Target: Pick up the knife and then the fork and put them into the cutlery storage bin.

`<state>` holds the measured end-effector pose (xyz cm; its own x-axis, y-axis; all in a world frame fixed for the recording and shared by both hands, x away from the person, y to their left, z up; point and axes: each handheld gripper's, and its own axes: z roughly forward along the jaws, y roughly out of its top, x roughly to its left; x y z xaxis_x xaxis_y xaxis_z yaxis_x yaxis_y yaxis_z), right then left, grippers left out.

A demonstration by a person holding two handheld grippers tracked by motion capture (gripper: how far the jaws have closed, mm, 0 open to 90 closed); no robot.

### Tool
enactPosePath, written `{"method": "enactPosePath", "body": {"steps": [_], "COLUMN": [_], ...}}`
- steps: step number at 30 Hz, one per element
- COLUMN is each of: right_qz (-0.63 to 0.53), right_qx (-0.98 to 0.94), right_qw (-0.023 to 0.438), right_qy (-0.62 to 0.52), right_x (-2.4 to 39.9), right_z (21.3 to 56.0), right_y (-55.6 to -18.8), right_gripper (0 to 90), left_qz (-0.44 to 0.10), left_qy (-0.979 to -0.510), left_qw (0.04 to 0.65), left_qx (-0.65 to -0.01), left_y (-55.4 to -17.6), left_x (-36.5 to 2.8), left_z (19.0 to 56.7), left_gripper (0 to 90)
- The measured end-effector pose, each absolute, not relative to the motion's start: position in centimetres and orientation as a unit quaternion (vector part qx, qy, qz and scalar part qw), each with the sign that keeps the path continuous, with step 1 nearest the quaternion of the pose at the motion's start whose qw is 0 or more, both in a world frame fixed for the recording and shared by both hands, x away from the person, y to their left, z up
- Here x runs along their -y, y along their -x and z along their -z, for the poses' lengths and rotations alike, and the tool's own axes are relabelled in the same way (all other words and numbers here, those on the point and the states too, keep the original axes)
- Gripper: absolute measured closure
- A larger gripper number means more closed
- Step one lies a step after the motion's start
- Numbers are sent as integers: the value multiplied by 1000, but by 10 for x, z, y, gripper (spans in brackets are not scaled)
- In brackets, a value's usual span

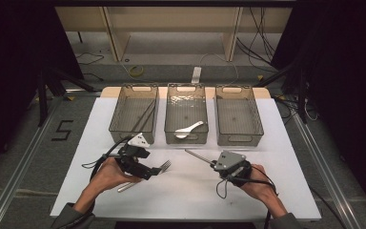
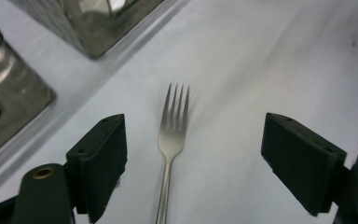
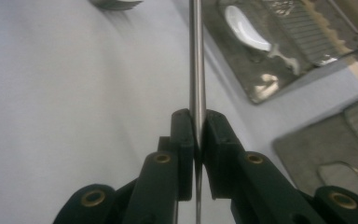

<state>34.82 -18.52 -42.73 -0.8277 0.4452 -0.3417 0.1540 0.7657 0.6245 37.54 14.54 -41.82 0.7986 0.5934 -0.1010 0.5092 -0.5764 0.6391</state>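
Fork flat on white table, silver, tines toward the bins, lying untouched between wide-spread jaws of left gripper. Thin metal rod clamped tight in right gripper, pointing toward middle bin with white spoon. Black "5" marked on floor at left.

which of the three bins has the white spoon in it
The middle bin, the one between the other two, holds the white spoon. The left bin holds dark thin sticks, and the right bin looks empty.
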Motion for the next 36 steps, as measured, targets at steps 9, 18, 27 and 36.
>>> {"method": "enactPosePath", "body": {"steps": [9,18,27,36], "right_qz": [-321,-326,-326,-310], "right_qx": [-879,-855,-829,-812], "right_qw": [264,260,242,226], "right_qy": [-232,-309,-385,-440], "right_x": [212,229,235,238], "right_z": [405,383,367,370], "right_y": [-379,-424,-484,-530], "right_gripper": [836,835,835,834], "left_qz": [-97,-108,-116,-96], "left_qy": [-867,-860,-858,-854], "left_qw": [346,346,349,362], "left_qx": [-345,-359,-360,-362], "left_y": [-369,-365,-362,-357], "left_x": [-166,-172,-172,-170], "left_z": [427,431,434,434], "left_gripper": [167,159,158,144]}}
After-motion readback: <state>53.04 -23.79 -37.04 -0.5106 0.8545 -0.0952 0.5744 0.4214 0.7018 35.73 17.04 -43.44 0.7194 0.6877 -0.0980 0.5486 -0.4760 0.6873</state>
